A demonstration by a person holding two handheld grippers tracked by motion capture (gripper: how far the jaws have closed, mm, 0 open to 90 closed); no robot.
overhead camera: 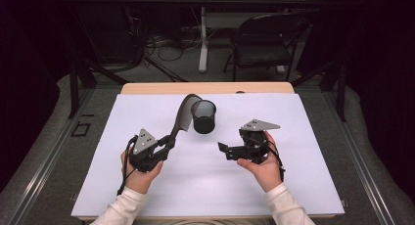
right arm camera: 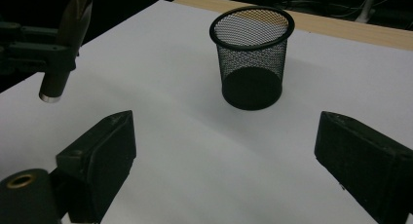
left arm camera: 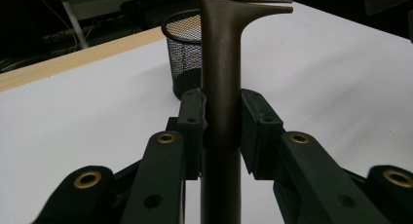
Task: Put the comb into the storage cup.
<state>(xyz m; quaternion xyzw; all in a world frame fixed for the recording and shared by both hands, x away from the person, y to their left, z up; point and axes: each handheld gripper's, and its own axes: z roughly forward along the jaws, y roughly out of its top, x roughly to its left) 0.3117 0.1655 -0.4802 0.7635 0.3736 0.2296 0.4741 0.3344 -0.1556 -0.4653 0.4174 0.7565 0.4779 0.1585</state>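
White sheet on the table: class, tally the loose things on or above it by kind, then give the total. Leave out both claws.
Comb: 1
Black mesh cup: 1
Total: 2

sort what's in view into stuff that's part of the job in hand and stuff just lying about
In the job:
- comb, clamped in the left gripper
- mesh cup, empty on the table
- right gripper, open, facing the cup

Just about:
- folding chair behind the table
- cables on the floor
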